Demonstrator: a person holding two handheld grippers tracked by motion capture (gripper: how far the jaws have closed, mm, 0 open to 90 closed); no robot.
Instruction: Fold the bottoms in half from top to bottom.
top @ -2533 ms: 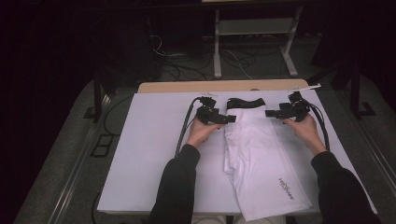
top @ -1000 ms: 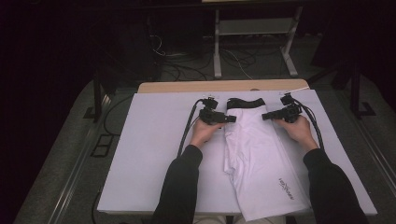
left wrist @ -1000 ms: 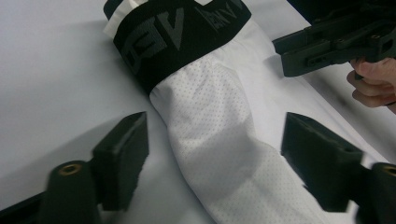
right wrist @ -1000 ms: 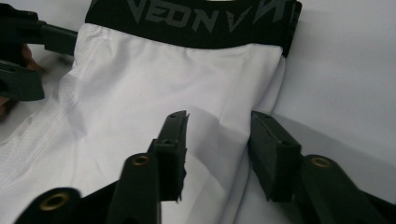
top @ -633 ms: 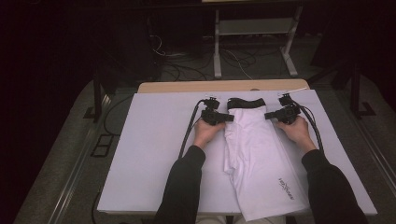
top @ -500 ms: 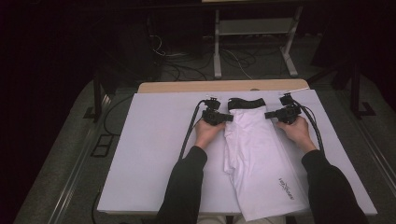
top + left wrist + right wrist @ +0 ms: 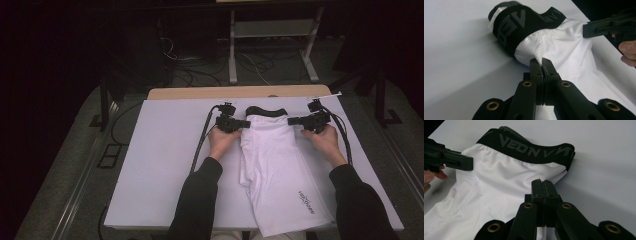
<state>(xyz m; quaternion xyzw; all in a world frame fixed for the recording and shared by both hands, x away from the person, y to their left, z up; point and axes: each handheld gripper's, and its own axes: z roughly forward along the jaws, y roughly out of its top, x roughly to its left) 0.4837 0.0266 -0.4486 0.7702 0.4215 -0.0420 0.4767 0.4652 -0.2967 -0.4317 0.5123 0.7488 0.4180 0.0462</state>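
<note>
Hand-held gripper (image 7: 543, 183) pinches white shorts (image 7: 499, 180); black waistband (image 7: 529, 151) reads "VEON".

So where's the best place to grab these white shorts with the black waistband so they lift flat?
Grip the white mesh shorts at both side edges just under the black elastic waistband, one claw coming in from each side. The garment lies flat, and the fabric there is thin enough to pinch.

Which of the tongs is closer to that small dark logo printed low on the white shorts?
Right. The right tongs pinch the shorts' logo-side edge; the left tongs pinch the opposite edge, farther from the logo.
</note>
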